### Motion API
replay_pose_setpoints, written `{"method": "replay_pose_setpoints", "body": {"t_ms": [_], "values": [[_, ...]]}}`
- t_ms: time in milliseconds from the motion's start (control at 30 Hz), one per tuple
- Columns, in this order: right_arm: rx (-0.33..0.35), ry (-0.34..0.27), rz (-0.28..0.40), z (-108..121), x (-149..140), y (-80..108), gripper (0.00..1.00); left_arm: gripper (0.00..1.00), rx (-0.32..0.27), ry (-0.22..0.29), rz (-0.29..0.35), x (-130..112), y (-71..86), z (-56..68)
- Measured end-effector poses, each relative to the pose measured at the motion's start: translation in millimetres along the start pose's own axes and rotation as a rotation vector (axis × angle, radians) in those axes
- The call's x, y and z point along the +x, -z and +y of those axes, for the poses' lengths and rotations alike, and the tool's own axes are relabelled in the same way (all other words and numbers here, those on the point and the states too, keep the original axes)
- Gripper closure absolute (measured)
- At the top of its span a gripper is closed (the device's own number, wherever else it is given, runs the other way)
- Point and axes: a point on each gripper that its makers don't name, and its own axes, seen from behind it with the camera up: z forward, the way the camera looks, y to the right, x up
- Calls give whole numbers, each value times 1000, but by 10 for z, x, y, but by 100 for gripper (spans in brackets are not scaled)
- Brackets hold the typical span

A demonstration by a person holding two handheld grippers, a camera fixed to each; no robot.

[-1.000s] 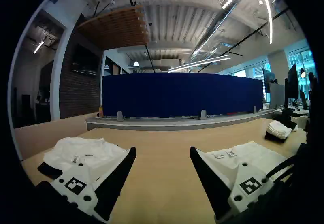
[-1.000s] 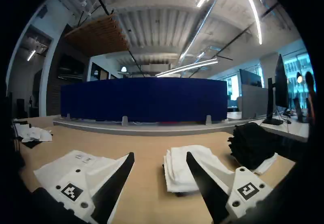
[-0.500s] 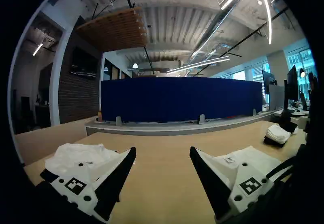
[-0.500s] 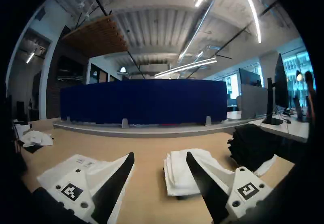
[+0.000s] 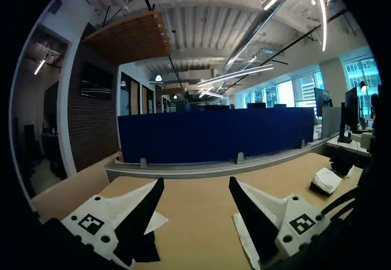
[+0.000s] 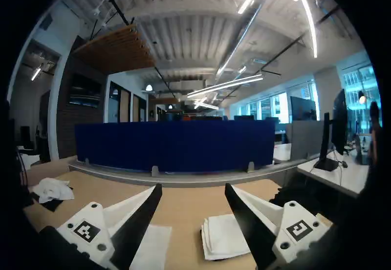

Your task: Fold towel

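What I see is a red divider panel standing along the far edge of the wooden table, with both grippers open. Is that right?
Not quite: the left gripper view shows the divider panel is dark blue, not red. It does stand along the far edge of the wooden table, and the left gripper and right gripper are both open.

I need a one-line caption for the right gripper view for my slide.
Open right gripper over a wooden table, with a folded white towel lying on it just ahead.
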Motion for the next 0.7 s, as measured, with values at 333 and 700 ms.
{"method": "replay_pose_setpoints", "body": {"t_ms": [333,700], "values": [[79,32,-81,-164,213,44,0,1,-101,-22,-63,256,-6,201],[385,121,-339,-697,-133,309,0,1,-373,-88,-256,-118,141,745]]}}
